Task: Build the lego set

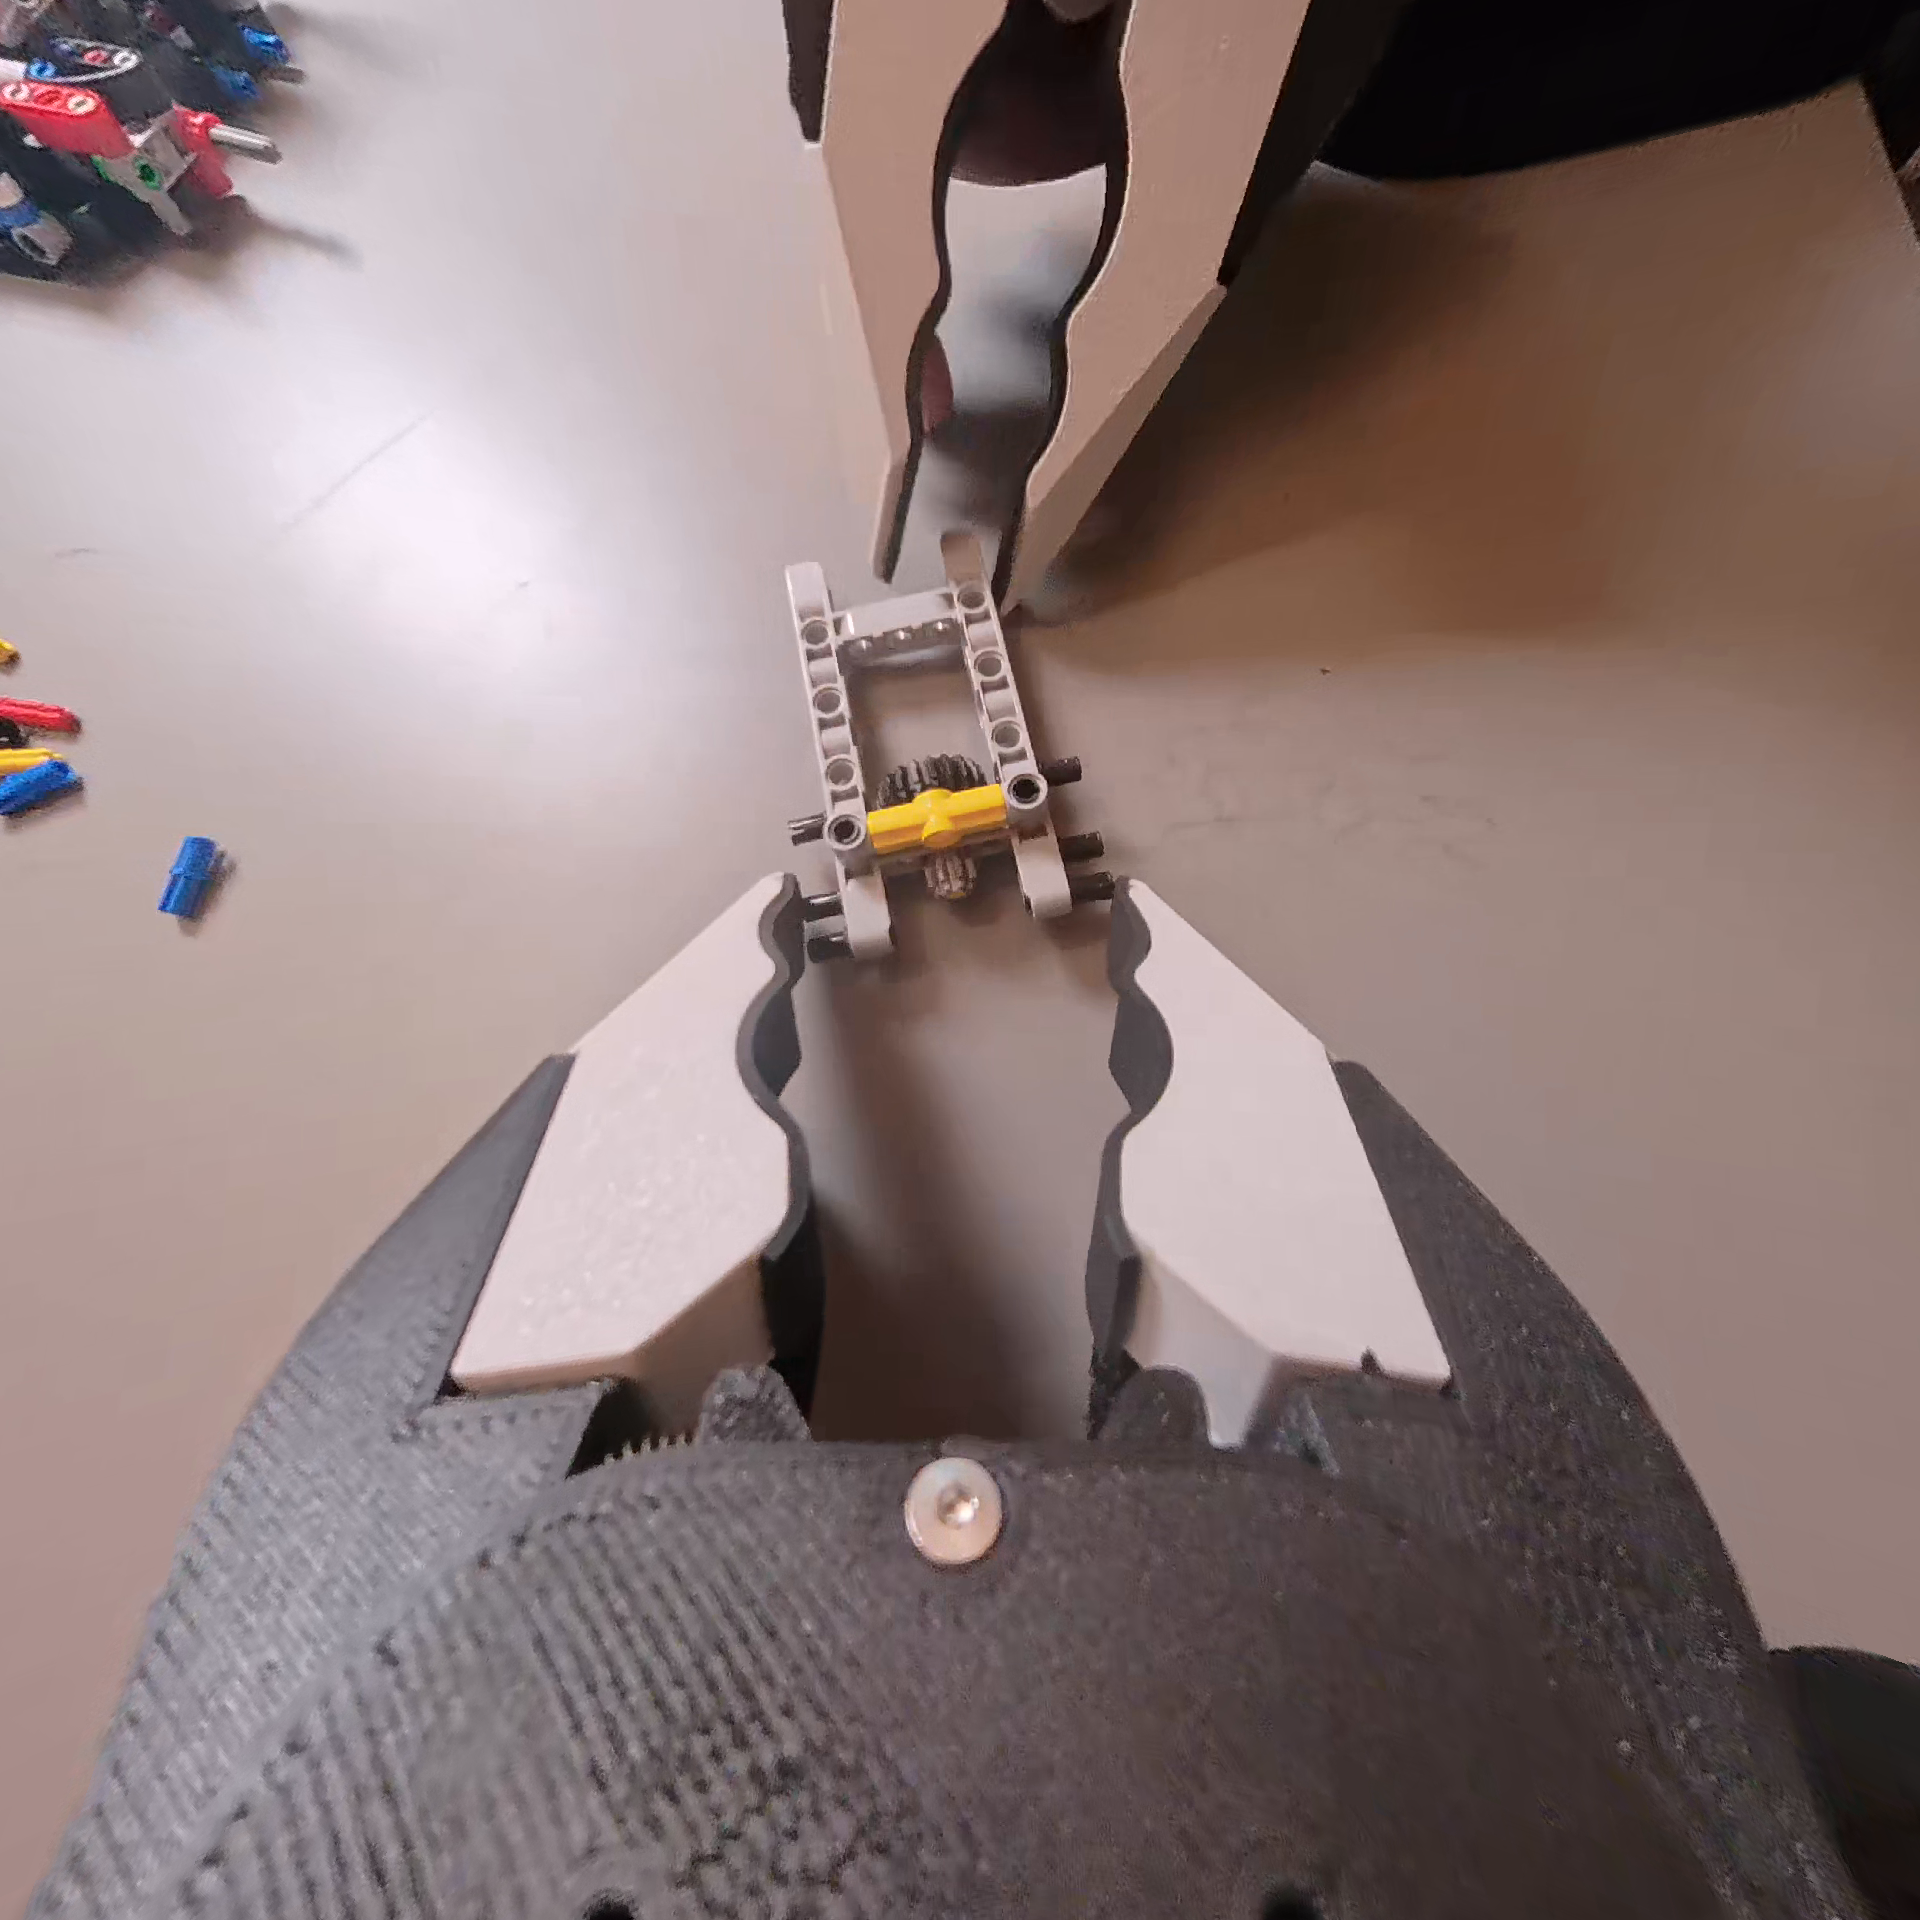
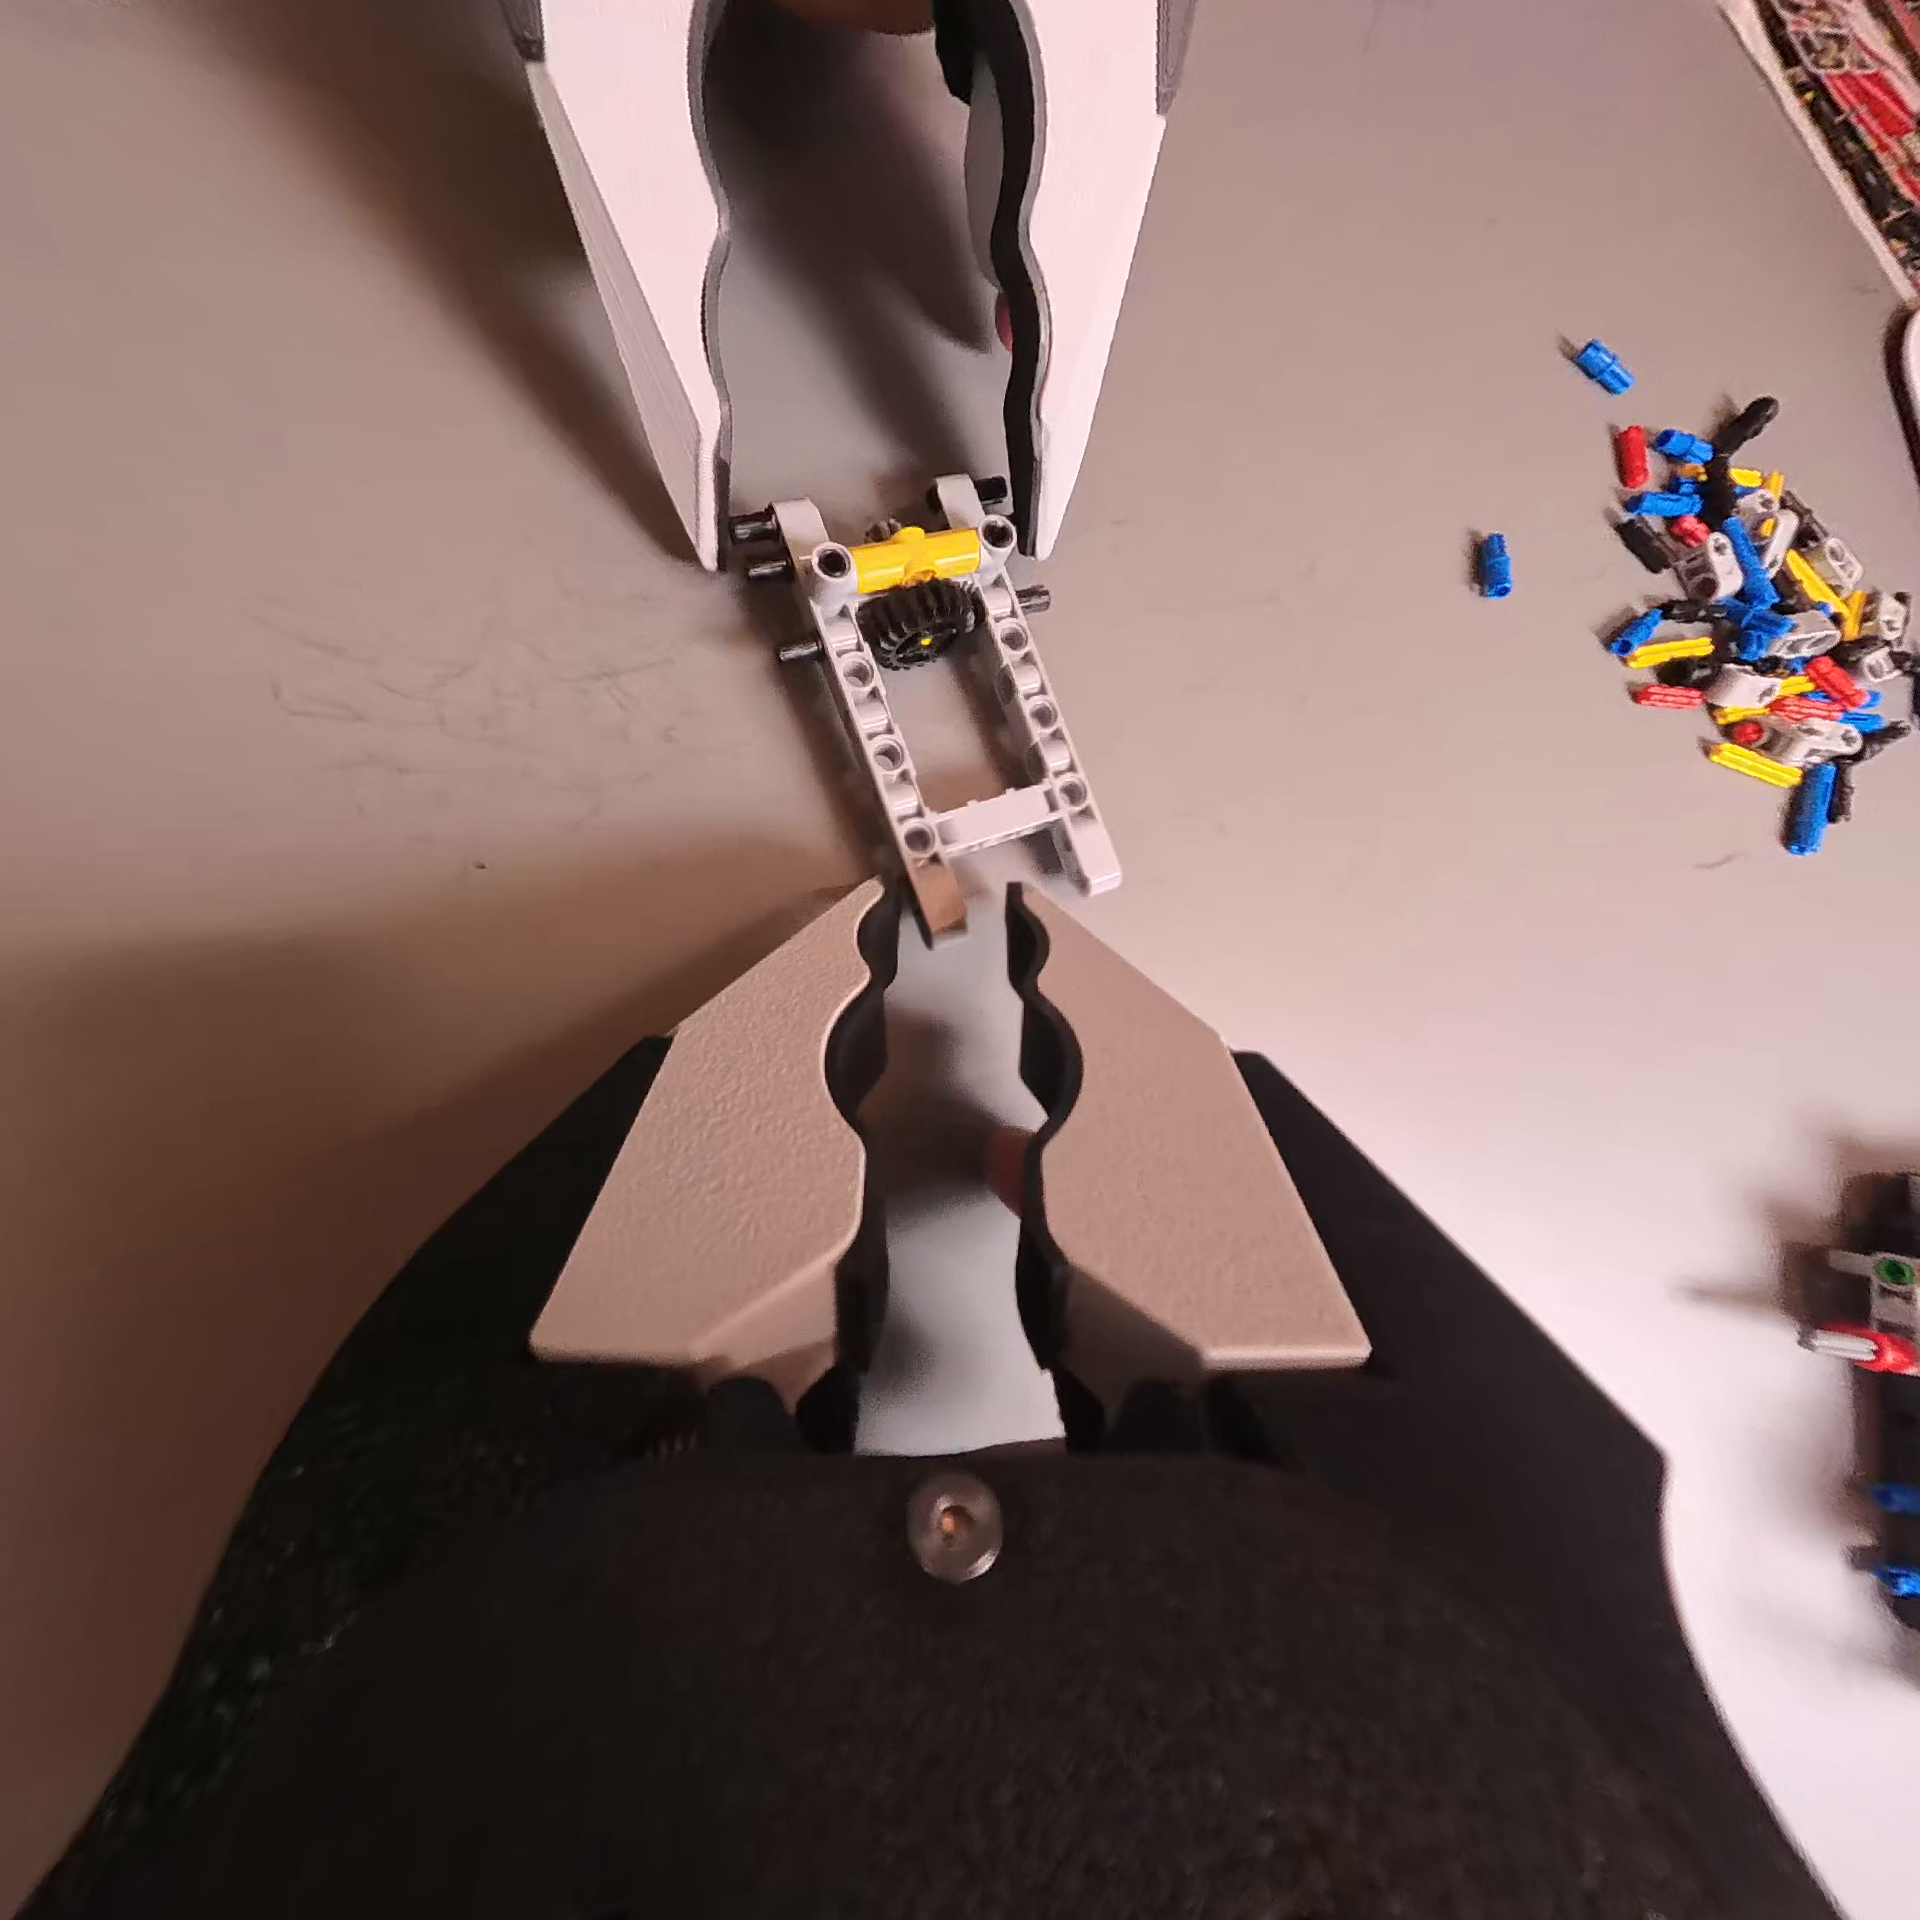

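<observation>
A grey beam frame [image 1: 826,707] lies on the table, with a yellow cross piece [image 1: 935,821], a black gear [image 1: 914,779] and black pins along its sides. My left gripper [image 1: 956,904] straddles the gear end; its fingertips touch the pins on both sides. The right wrist view shows the frame [image 2: 1039,717] and the left gripper [image 2: 878,545] from the opposite side. My right gripper [image 2: 954,899] is at the other end, slightly open. One beam end sits between its fingers with a gap on the right. It also shows in the left wrist view [image 1: 951,571].
A pile of small loose pieces [image 2: 1756,623] lies to the right, with single blue pins [image 2: 1492,564] near it. A partly built dark model [image 2: 1881,1351] sits at the right edge, and shows in the left wrist view [image 1: 94,135]. A printed booklet [image 2: 1860,114] lies top right. Across from one pair of fingers to the other is roughly 7 cm.
</observation>
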Demonstrator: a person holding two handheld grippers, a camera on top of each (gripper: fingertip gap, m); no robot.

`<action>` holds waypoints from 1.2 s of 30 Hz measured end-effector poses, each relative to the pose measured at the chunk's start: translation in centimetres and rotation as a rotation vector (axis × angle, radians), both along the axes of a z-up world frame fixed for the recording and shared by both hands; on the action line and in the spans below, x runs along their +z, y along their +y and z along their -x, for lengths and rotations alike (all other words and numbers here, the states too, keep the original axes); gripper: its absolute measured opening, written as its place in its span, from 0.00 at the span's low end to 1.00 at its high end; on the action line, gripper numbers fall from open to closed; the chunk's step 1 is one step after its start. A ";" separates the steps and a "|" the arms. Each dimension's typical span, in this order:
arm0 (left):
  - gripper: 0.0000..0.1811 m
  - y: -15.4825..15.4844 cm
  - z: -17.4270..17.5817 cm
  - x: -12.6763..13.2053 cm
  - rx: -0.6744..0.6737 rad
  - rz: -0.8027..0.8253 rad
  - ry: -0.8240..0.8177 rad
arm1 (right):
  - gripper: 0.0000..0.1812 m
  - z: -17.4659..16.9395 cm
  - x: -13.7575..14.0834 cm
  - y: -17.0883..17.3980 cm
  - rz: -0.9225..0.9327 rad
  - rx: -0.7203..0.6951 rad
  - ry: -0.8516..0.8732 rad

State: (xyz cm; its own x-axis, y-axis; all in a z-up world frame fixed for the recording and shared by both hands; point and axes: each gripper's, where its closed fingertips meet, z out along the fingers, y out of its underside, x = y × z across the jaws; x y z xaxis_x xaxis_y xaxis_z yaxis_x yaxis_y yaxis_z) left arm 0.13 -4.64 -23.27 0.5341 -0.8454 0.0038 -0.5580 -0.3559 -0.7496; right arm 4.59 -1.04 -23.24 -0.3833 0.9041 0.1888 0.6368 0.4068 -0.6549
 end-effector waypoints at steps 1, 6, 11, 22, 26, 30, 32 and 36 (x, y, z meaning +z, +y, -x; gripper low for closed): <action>0.32 -0.1 0.0 0.0 -0.007 -0.009 0.003 | 0.12 0.0 0.0 -0.2 0.012 0.006 0.000; 0.32 -0.6 -0.1 -0.1 -0.071 -0.047 0.037 | 0.25 -0.5 0.1 -1.1 0.061 0.064 -0.004; 0.32 -0.6 0.4 -0.2 -0.077 -0.043 0.037 | 0.31 -1.1 0.4 -1.8 0.079 0.095 -0.024; 0.32 -0.6 -0.2 0.2 -0.113 -0.041 -0.023 | 0.22 0.1 0.0 -1.3 0.025 0.049 0.003; 0.34 -0.1 0.4 0.1 -0.068 -0.039 -0.021 | 0.22 0.3 0.0 -0.7 0.027 0.011 0.022; 0.32 0.4 0.8 -0.1 -0.027 -0.041 -0.009 | 0.22 0.8 0.1 -0.4 0.015 -0.010 0.049; 0.32 0.6 1.0 -0.1 -0.001 -0.039 -0.004 | 0.24 1.2 0.3 -0.1 0.023 -0.016 0.077; 0.35 1.1 1.7 1.3 0.052 -0.078 -0.058 | 0.31 2.4 3.5 1.6 0.103 -0.083 0.234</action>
State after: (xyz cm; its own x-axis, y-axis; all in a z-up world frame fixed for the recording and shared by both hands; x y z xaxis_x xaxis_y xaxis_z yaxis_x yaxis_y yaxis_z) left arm -1.57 -3.51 -22.00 0.5780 -0.8155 -0.0286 -0.4949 -0.3225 -0.8069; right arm 2.20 0.54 -19.78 -0.2635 0.9498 0.1685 0.4917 0.2825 -0.8236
